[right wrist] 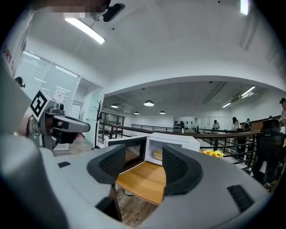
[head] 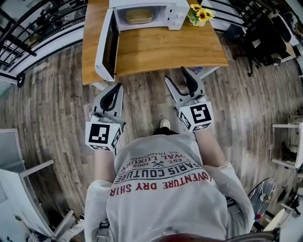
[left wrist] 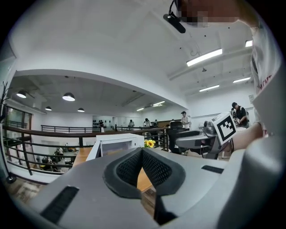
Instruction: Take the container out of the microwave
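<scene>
A white microwave (head: 176, 14) stands at the far end of a wooden table (head: 165, 49), its door (head: 106, 45) swung open to the left. Inside it sits a tan, lidded container (head: 139, 16); it also shows in the right gripper view, where the container (right wrist: 157, 155) lies beyond the jaws. Both grippers hang over the floor, short of the table's near edge. My left gripper (head: 115, 93) is shut with nothing in it, its pads meeting at the tips (left wrist: 142, 152). My right gripper (head: 178, 76) is open and empty, aimed at the microwave (right wrist: 176, 144).
A small pot of yellow flowers (head: 200, 14) stands right of the microwave. A black railing (head: 33, 28) runs at the far left. A dark office chair (head: 265, 38) stands at the far right, and white furniture (head: 19, 189) at the near left. Wood plank floor lies below.
</scene>
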`<state>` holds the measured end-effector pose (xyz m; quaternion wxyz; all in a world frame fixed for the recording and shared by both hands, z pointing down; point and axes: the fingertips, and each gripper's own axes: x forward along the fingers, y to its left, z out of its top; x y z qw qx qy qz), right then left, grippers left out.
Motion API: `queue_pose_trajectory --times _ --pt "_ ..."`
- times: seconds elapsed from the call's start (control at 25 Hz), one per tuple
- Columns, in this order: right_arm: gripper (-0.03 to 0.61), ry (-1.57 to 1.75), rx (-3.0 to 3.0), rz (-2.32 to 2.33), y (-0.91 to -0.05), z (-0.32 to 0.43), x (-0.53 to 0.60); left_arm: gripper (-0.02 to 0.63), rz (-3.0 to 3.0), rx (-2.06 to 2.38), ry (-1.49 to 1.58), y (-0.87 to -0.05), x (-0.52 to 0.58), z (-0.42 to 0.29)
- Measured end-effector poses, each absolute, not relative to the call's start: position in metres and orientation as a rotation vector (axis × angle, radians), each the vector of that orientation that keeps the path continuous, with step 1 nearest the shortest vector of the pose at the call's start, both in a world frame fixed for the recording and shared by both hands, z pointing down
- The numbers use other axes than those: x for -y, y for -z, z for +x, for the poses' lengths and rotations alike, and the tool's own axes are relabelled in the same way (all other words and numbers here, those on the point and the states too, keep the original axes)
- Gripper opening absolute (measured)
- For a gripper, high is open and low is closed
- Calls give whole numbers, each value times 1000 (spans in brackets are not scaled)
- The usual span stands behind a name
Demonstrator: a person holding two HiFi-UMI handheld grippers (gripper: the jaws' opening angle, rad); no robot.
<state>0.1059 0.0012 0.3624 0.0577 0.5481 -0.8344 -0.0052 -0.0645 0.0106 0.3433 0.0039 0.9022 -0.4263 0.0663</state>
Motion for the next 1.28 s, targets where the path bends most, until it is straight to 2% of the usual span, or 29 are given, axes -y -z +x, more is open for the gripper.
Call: queue_pose_trajectory --times 0.32,0.6,1.28 --pt "256 -48 2609 1463 -372 176 70 14 2713 1476 -232 -347 43 11" --pt "256 -84 2611 1365 -390 199 124 14 2657 1475 -293 -369 80 46" --pt "256 -48 2466 1036 -450 147 303 14 2610 1515 -284 -398 240 29"
